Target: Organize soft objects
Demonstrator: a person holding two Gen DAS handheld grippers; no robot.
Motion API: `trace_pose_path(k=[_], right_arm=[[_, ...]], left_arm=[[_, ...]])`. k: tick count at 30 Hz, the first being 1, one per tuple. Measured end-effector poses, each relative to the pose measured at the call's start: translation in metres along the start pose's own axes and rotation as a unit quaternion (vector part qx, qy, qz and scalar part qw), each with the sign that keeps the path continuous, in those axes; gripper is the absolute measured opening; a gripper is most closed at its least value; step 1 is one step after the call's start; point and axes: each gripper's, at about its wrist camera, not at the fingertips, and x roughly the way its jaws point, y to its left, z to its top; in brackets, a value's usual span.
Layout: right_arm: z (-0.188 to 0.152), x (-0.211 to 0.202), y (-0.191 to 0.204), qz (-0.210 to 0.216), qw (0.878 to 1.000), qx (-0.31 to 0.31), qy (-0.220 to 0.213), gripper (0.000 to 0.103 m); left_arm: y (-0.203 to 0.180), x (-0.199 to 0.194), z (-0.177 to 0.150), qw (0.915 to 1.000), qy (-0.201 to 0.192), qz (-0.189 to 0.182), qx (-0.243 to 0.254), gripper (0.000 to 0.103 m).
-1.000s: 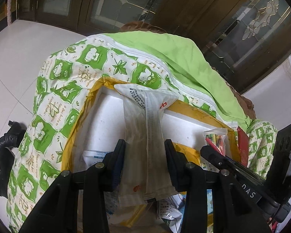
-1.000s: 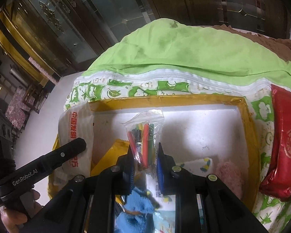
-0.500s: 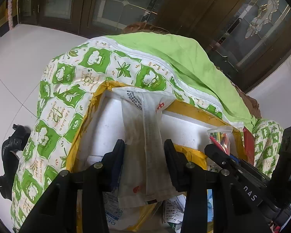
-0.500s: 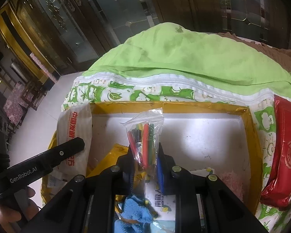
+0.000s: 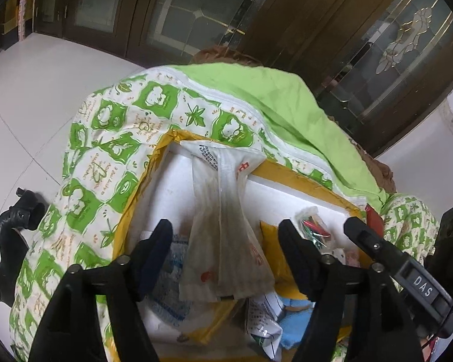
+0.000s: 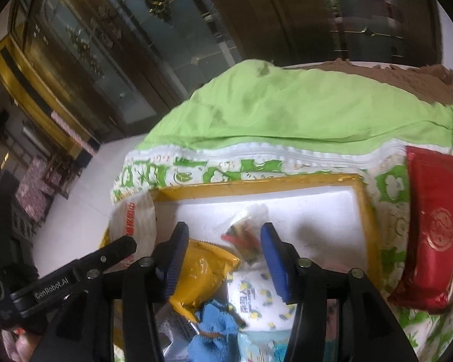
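A: The white packet (image 5: 226, 226) is seen between the spread jaws of the left gripper (image 5: 225, 253); the jaws have just been opening and the pads no longer press on it. Is it released?

B: It is judged so. It leans against the far wall of the yellow-rimmed box (image 5: 305, 178), its long axis running away from the gripper, sealed top edge up at the rim, bottom edge among the clutter. The right gripper (image 6: 223, 259) has also just been opening; the clear bag of coloured sticks (image 6: 241, 235) lies between its blue pads, untouched, on the white box floor.

A: How is the step best finished?

B: Both grippers should be drawn straight back and upward, jaws kept wide, so neither item is dragged. The clear bag's long axis is seen slanting toward the far right corner; the yellow pouch (image 6: 196, 274) lies just beside it.
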Motion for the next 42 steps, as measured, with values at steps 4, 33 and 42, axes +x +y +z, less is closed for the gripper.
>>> trace_pose_path(k=[4,33,42], right_arm=[[-0.011,-0.018,-0.004,0.005,1.0,0.016,-0.008,0.065],[-0.192,-0.159,0.038,0.15,0.989,-0.007,0.009,0.088],[-0.231,-0.216,0.026,0.032,0.997,-0.028,-0.06,0.089]], left_arm=[[-0.001,-0.021,-0.008,0.9998,-0.015,-0.006,0.008,0.077],[-0.012,-0.155,-0.194,0.9901,-0.099,0.038,0.092,0.093],[-0.015,-0.183,-0.22,0.9859,-0.116,0.073,0.097,0.099]])
